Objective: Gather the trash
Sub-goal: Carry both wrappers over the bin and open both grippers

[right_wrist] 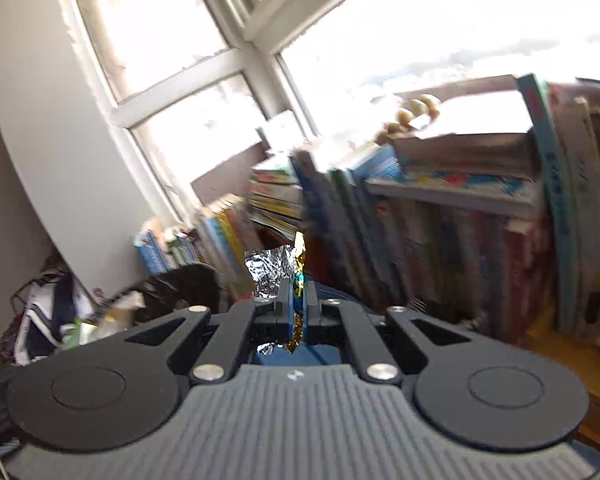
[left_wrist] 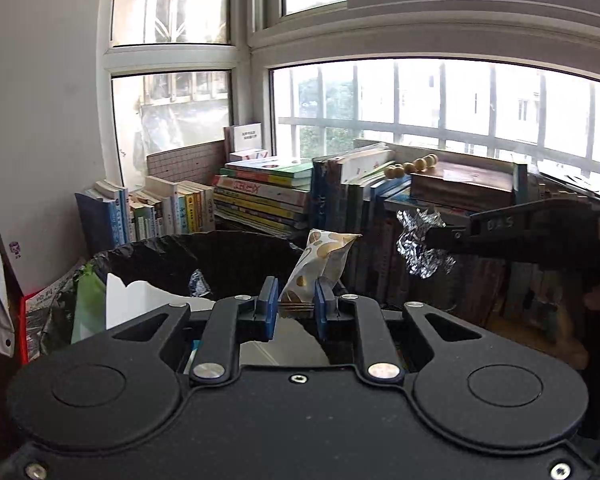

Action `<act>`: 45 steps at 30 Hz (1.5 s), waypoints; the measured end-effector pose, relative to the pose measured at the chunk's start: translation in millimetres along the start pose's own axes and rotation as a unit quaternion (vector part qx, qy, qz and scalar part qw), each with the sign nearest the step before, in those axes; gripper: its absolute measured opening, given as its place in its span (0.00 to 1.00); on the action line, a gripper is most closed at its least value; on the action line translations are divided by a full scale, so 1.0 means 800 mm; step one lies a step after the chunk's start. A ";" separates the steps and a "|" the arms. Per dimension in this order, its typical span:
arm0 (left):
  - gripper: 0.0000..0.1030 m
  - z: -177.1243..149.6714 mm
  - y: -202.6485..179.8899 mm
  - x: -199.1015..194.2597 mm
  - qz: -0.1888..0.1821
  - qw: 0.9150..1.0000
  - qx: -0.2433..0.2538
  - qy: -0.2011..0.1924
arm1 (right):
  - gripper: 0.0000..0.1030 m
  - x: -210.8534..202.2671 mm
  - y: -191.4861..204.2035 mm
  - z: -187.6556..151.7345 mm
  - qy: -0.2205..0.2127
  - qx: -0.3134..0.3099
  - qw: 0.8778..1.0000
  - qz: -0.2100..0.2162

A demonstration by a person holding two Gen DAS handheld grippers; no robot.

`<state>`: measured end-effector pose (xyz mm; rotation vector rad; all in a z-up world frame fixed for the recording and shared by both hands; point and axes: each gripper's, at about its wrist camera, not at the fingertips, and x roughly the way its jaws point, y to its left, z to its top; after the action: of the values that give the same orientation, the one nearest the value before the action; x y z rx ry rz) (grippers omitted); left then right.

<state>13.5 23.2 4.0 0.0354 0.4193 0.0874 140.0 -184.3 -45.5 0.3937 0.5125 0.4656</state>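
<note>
Nearest to me, the left gripper (left_wrist: 296, 300) is pinching a white snack wrapper with gold dots (left_wrist: 322, 262) between its blue pads, jaws narrowed onto the packet, which is standing up out of them. Just beyond it the trash bin (left_wrist: 172, 252), lined with a black bag, is gaping open, with white paper (left_wrist: 140, 296) and a scrap of foil lying inside. To the right, I am holding the right gripper (right_wrist: 298, 300) with its jaws pressed tight on a crumpled piece of silver foil wrapper (left_wrist: 422, 246), which is hanging in the air to the right of the bin's rim; the right wrist view is blurring, though the foil is showing plainly between the pads. Farther back, books (left_wrist: 268, 196) are standing and lying stacked along the windowsill, wooden beads (left_wrist: 410, 166) are resting on top of them, and the barred window (left_wrist: 440, 104) is glaring with daylight behind.
</note>
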 end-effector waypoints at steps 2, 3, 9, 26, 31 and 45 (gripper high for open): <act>0.17 0.001 0.011 0.004 0.015 1.000 -0.007 0.003 | 0.07 0.001 0.014 0.005 -0.002 -0.001 1.000 0.027; 0.17 0.000 0.014 0.007 0.022 1.000 -0.008 0.005 | 0.07 0.001 0.022 0.006 -0.002 -0.002 0.999 0.039; 0.17 -0.007 0.027 0.026 0.044 0.998 -0.015 0.032 | 0.07 0.013 0.060 -0.003 0.016 -0.023 0.996 0.081; 0.40 -0.020 0.030 0.039 0.050 0.996 -0.029 0.070 | 0.21 0.032 0.097 -0.036 0.064 -0.064 0.992 0.092; 0.45 -0.018 0.030 0.038 0.048 0.996 -0.030 0.072 | 0.26 0.028 0.095 -0.033 0.058 -0.062 0.992 0.088; 0.60 -0.008 0.011 0.035 0.024 0.997 -0.017 0.068 | 0.50 0.000 0.072 -0.018 0.027 -0.062 0.996 0.052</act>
<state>35.7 34.3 -12.6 0.0056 0.5533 0.1449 113.6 -133.0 -30.5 0.2895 0.5150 0.6067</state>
